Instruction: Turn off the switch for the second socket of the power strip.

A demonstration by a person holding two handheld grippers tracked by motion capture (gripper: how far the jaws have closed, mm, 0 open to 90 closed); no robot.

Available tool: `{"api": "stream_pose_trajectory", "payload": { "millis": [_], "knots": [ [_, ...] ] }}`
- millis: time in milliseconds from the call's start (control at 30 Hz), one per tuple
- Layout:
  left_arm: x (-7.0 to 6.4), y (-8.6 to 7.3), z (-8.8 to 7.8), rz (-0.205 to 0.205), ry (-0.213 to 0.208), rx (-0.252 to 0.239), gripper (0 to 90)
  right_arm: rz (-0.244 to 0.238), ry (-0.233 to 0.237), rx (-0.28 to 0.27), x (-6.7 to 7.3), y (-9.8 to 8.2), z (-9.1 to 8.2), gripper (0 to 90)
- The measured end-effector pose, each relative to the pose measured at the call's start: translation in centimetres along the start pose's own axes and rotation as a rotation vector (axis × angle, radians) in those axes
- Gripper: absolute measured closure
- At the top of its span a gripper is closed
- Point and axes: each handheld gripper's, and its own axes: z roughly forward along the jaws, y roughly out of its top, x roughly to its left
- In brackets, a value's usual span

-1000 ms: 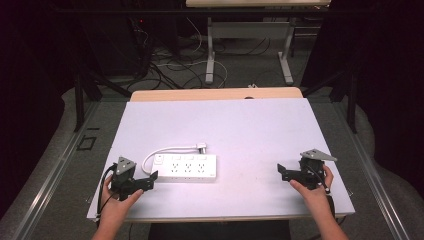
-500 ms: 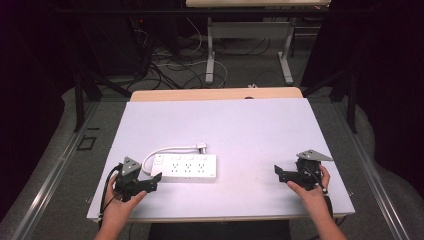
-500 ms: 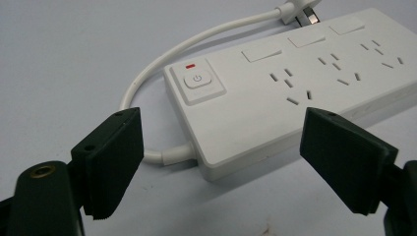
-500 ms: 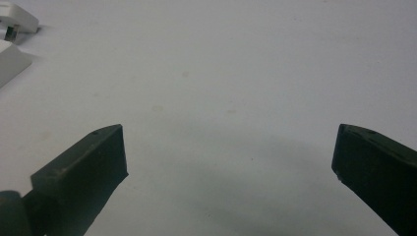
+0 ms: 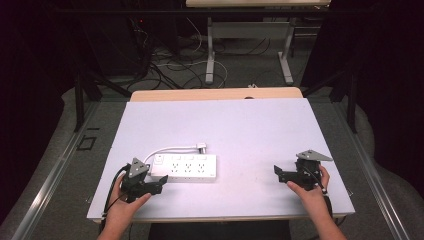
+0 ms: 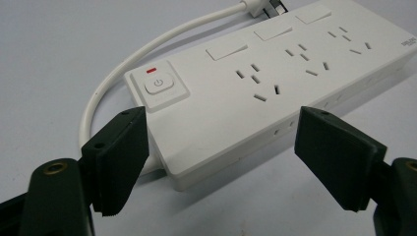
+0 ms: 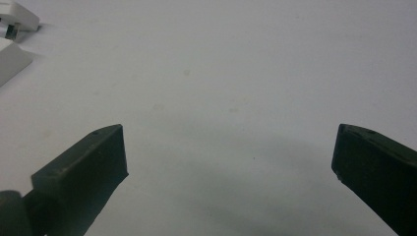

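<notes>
A white power strip (image 5: 187, 167) lies on the white tabletop (image 5: 250, 130), toward its left front part. The left gripper (image 6: 221, 147) has its fingers wide open around the strip's switch end, perhaps not touching it. The right gripper (image 5: 280, 173) rests well apart at the right, fingers open over bare tabletop.

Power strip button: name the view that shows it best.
The left gripper view: the button sits close and sharp, symbol readable, on the power strip. The high view shows it tiny; the right gripper view catches just a strip corner.
</notes>
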Motion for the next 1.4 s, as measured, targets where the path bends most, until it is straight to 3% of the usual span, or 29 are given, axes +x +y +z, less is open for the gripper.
{"api": "stream_pose_trajectory", "payload": {
  "millis": [267, 367, 467, 667, 1067, 1400],
  "knots": [
    [-0.2, 0.1, 0.1, 0.013, -0.021, -0.002, 22.4, 0.004, 0.005, 0.008, 0.1, 0.0, 0.1, 0.1],
    [-0.4, 0.3, 0.1, -0.010, -0.053, -0.024, 22.4, -0.007, 0.007, 0.007, 0.1, -0.1, 0.2, 0.3],
    [-0.7, 0.5, 0.1, 0.002, -0.068, -0.020, 22.4, -0.008, 0.008, 0.007, 0.2, -0.1, 0.3, 0.5],
    [-1.1, 0.7, 0.0, 0.028, -0.079, -0.001, 22.4, -0.015, 0.012, 0.011, 0.2, -0.1, 0.3, 0.8],
    [-1.5, 1.1, -0.1, 0.027, -0.089, -0.002, 24.7, -0.016, 0.010, 0.012, 0.3, -0.1, 0.3, 1.0],
    [-1.7, 1.7, -0.2, -0.009, -0.111, 0.004, 28.6, -0.016, 0.008, 0.011, 0.4, -0.1, 0.2, 1.0]
  ]
}}
